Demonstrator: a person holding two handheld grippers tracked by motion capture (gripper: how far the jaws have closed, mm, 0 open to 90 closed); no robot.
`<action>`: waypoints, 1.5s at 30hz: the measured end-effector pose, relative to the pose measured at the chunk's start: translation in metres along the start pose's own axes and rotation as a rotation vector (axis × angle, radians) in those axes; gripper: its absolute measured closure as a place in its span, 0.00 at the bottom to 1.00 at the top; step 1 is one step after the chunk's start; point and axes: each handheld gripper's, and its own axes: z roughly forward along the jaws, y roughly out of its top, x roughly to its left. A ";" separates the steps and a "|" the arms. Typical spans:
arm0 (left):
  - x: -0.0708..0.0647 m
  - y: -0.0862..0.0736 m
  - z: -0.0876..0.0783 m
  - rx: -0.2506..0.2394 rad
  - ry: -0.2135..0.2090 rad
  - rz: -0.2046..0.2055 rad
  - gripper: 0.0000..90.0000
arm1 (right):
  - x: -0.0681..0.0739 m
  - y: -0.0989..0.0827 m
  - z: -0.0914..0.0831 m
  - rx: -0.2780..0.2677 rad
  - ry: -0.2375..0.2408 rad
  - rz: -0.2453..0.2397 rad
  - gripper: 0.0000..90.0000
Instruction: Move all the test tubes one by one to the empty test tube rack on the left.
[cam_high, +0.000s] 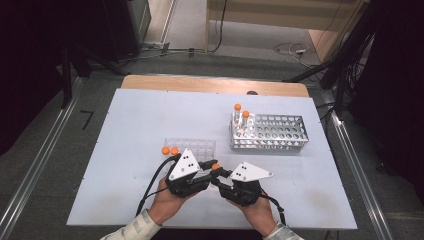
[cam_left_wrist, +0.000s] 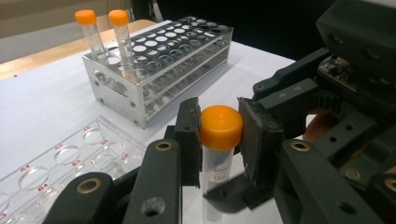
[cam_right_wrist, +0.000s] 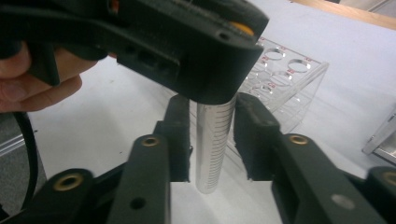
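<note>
A clear graduated tube with an orange cap (cam_left_wrist: 221, 127) stands upright between both grippers at the table's front centre (cam_high: 215, 166). My left gripper (cam_left_wrist: 222, 135) is shut on the cap, one pad pressed to each side. My right gripper (cam_right_wrist: 212, 135) is lower down, around the tube's body (cam_right_wrist: 215, 140). Its jaws stand close on either side, with a thin gap showing on the left, so it is open. In the high view the left gripper (cam_high: 212, 168) and right gripper (cam_high: 217, 173) meet tip to tip.
A clear plastic rack (cam_high: 192, 146) lies just behind the grippers, with two orange-capped tubes (cam_high: 170, 150) at its left end. Farther back right, a metal rack (cam_high: 270, 132) holds two more tubes (cam_high: 241, 111) at its left corner. A person's hand (cam_right_wrist: 32, 88) grips the left gripper.
</note>
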 end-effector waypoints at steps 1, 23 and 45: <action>0.000 0.001 -0.001 0.000 0.001 0.003 0.78 | 0.000 0.000 0.000 -0.001 0.004 -0.002 0.62; 0.011 0.015 -0.013 -0.055 0.039 -0.032 0.78 | -0.008 0.000 -0.002 -0.017 -0.050 0.061 0.18; 0.041 0.030 -0.044 -0.121 0.160 -0.062 0.78 | -0.009 -0.001 -0.001 0.005 -0.046 0.092 0.13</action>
